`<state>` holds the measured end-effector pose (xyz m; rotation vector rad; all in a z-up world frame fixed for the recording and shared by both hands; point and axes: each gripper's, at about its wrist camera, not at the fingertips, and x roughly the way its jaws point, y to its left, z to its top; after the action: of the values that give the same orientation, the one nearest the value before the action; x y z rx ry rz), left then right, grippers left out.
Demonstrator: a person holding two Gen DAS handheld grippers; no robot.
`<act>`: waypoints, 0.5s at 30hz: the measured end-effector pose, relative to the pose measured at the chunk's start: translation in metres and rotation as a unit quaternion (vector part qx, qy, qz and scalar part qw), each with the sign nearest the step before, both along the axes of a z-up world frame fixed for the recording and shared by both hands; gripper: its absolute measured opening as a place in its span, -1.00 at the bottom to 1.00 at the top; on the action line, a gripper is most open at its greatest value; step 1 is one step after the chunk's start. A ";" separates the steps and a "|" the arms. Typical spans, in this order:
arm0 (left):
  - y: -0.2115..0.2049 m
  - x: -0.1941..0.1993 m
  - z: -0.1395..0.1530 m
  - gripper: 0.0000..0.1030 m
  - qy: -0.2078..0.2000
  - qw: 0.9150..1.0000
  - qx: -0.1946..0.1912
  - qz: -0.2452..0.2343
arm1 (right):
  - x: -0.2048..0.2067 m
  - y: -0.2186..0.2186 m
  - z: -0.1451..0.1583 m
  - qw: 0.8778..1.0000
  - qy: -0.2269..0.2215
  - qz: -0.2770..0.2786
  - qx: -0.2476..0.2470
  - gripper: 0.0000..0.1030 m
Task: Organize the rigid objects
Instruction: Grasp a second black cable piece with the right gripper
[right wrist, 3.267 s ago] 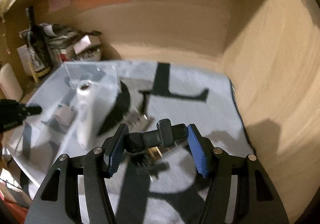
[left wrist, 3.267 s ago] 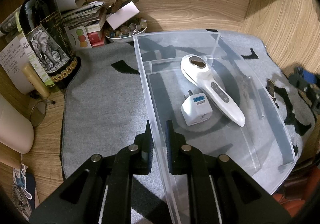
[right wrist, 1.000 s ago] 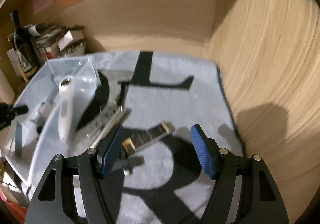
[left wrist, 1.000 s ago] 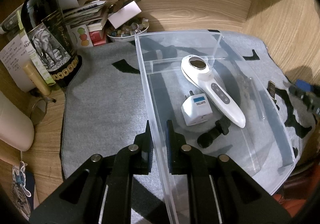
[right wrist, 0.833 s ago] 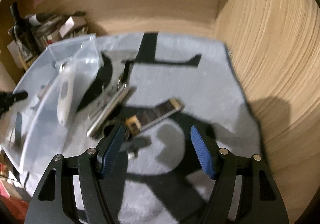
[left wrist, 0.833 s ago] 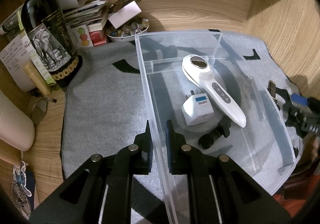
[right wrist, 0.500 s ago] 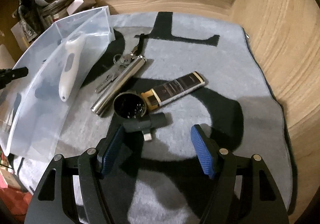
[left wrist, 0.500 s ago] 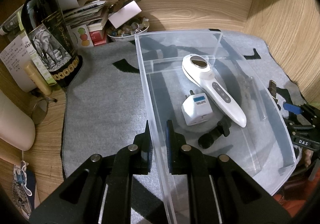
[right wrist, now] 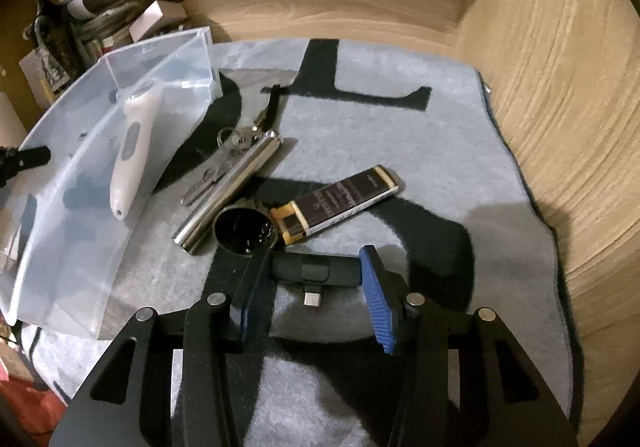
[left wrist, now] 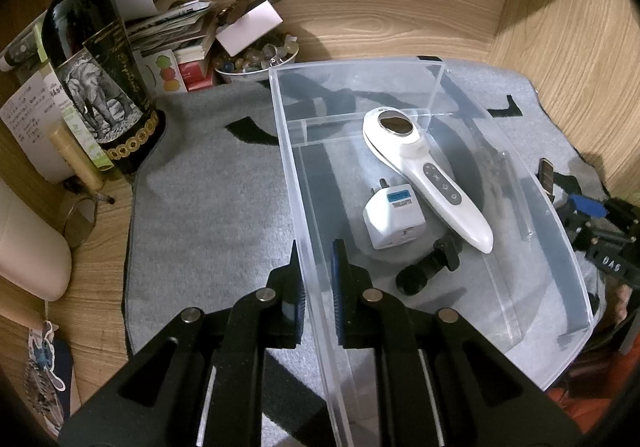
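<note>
My left gripper is shut on the near side wall of the clear plastic bin. In the bin lie a white handheld device, a white plug adapter and a small black clip-on piece. My right gripper is low over the grey mat. Its jaws are closing on a black adapter with a USB plug, and both pads touch its ends. Just beyond lie a dark round cap, a silver cylinder, keys and a dark bar with a gold end.
A dark wine bottle, stacked papers and a bowl of stones crowd the back left corner. A white rounded object sits at the left. Wooden walls close in behind and to the right.
The right gripper came down to the mat over the black adapter and its jaws narrowed onto it. The black clip-on piece lies in the bin since the earliest frame. The left gripper has not moved.
</note>
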<state>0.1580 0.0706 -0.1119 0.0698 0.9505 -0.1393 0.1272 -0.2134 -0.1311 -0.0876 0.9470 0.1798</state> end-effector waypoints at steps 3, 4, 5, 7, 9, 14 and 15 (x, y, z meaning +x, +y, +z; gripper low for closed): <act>0.001 0.000 0.000 -0.79 0.000 1.000 0.000 0.000 | -0.001 0.000 0.013 1.000 -0.018 -0.002 -0.001 -0.19; 0.001 0.000 0.000 -0.79 0.000 1.000 0.000 0.000 | -0.001 0.000 0.017 1.000 -0.024 -0.002 -0.001 -0.19; 0.001 0.000 0.000 -0.79 0.000 1.000 0.000 0.000 | 0.000 0.001 0.023 1.000 -0.030 -0.001 0.001 -0.19; 0.001 0.000 0.000 -0.79 0.000 1.000 -0.001 0.000 | 0.004 0.004 0.035 0.999 -0.046 0.005 0.007 -0.19; 0.002 0.000 0.000 -0.79 0.000 1.000 0.000 0.000 | 0.008 0.011 0.047 0.998 -0.065 0.014 0.005 -0.19; 0.001 0.000 0.000 -0.79 0.001 1.000 0.001 -0.001 | 0.020 0.033 0.069 0.994 -0.099 0.044 0.013 -0.19; 0.002 0.000 0.000 -0.79 0.001 1.000 0.001 -0.001 | 0.023 0.040 0.072 0.993 -0.103 0.053 0.015 -0.19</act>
<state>0.1579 0.0725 -0.1121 0.0718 0.9519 -0.1398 0.1500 -0.1739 -0.0593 -0.1259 0.7339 0.2783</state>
